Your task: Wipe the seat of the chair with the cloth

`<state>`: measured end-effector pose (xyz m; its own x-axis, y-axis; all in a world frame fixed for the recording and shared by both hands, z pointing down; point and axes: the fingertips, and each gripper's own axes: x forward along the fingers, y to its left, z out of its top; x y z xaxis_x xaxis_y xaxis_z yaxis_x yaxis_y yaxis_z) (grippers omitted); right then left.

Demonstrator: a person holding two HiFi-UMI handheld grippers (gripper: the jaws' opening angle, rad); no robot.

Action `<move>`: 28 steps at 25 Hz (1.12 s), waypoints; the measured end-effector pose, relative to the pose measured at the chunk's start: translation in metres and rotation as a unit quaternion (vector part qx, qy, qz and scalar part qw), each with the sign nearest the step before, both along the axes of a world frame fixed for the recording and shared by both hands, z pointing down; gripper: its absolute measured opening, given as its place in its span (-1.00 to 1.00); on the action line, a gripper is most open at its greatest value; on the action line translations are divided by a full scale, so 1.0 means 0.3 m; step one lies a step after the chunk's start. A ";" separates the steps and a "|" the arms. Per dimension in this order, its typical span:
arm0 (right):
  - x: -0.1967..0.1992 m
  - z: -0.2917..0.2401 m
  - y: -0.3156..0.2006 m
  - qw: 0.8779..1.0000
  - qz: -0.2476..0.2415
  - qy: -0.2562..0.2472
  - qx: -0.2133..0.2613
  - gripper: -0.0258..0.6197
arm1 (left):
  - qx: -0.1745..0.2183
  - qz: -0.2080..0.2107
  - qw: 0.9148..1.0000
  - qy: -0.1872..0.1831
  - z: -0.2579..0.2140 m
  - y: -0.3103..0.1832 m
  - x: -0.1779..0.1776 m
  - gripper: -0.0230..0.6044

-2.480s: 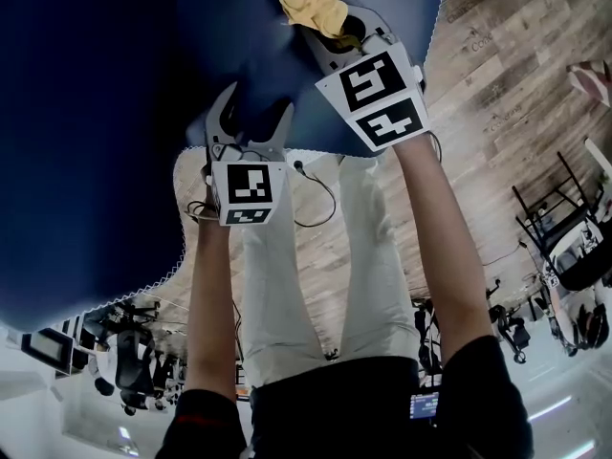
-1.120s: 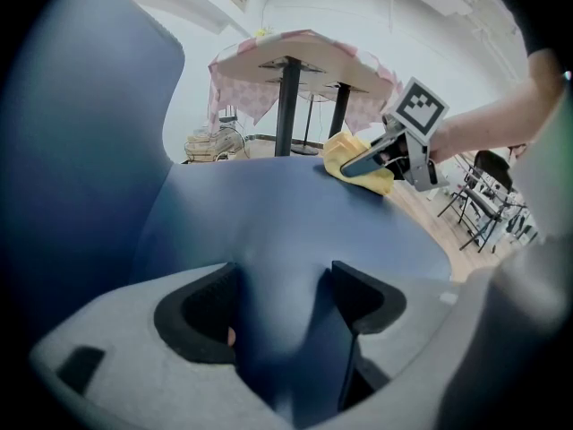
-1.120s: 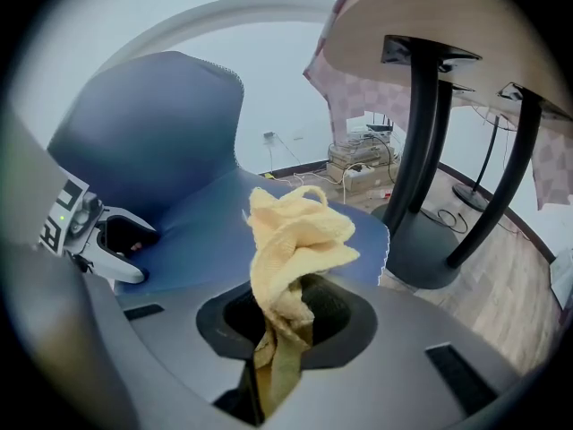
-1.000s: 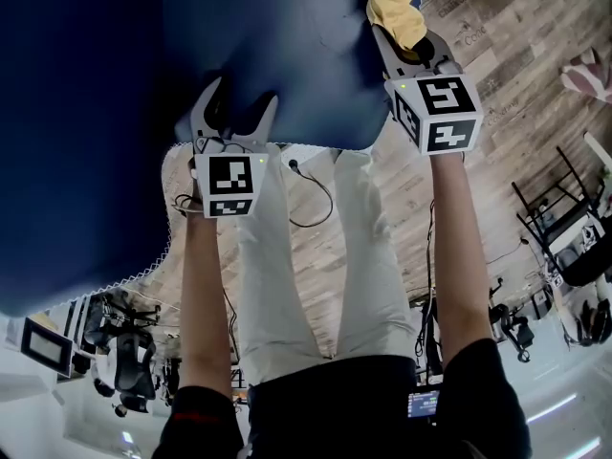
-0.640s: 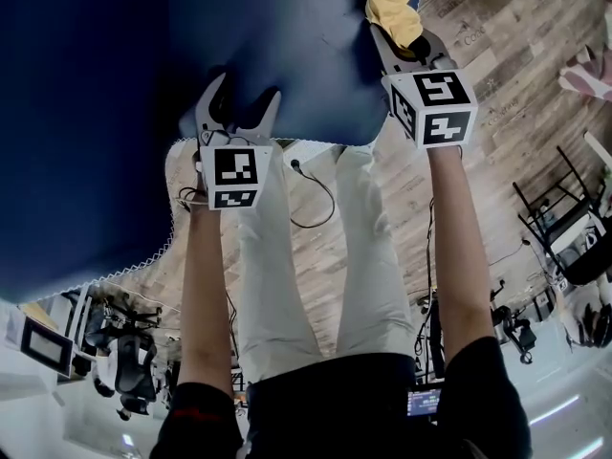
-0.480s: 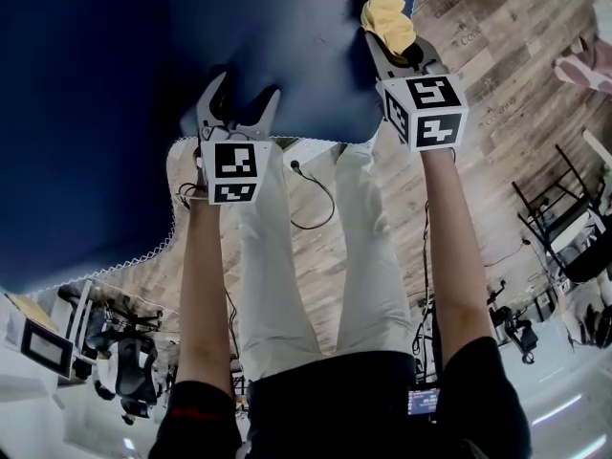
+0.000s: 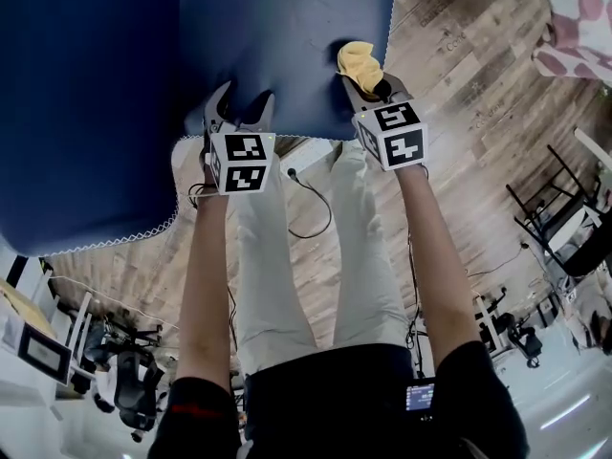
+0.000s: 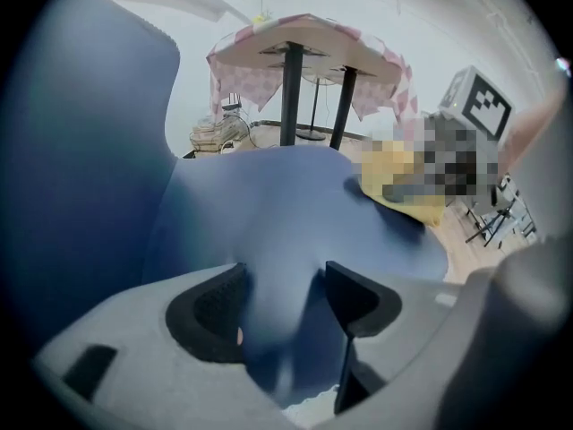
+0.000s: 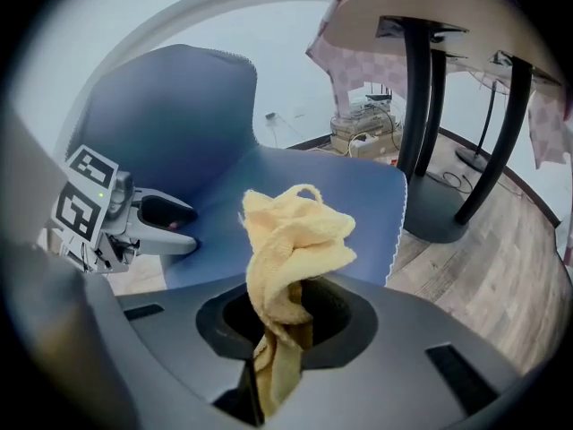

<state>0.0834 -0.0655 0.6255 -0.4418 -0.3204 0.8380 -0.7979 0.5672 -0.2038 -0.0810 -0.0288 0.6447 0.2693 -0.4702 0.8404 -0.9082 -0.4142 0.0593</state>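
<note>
- Markings: the cube [image 7: 239,161] on the left gripper [image 7: 244,98] and the cube [image 7: 394,134] on the right gripper [image 7: 369,82] are showing black-and-white square marker patterns.
- The right gripper [image 9: 285,316] is clamping a cloth [image 9: 295,240]. Its jaws are squeezing the lower part, and the rest is sticking out at 12 o'clock from the jaws.
- In the head view the cloth [image 7: 359,59] is sitting at 12 o'clock of the right cube and at about 2 o'clock of the left gripper. It is over the seat [image 7: 287,36] near its front right corner. Contact with the seat cannot be told.
- The cloth is looking yellow, terry-like, bunched and twisted, with a loop at the top.
- The left gripper [image 8: 282,285] is closing its jaws, and the blue seat [image 8: 269,204] front edge is showing between them. The pads are not pressing on it.
- The seat is blue with a pale zigzag-stitched edge.
- A table [image 9: 430,7] with a pink checked cover is standing at 1 o'clock beyond the chair [image 9: 170,97], on a wood floor [image 7: 478,113].
</note>
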 end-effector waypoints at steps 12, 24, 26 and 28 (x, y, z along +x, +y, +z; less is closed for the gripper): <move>-0.091 -0.051 0.478 0.972 -0.125 -0.016 -0.196 -0.72 | -0.098 0.061 0.993 0.021 -0.119 0.301 0.064 -0.80; -0.126 -0.534 0.270 0.993 -0.076 -0.074 -0.044 -0.72 | -0.022 0.024 0.998 0.047 -0.633 0.154 0.052 -0.87; -0.124 -0.654 0.223 0.993 -0.071 -0.087 -0.023 -0.73 | 0.005 0.020 0.999 0.044 -0.740 0.124 0.051 -0.87; -0.127 -0.773 0.183 0.993 -0.071 -0.095 0.003 -0.73 | 0.035 0.013 0.998 0.053 -0.852 0.088 0.052 -0.87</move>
<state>0.0452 -0.0106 0.3934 -0.6327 -0.2487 0.7334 -0.6578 0.6724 -0.3395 -0.0654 -0.0025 0.3891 0.3676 -0.5189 0.7718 -0.8874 -0.4438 0.1243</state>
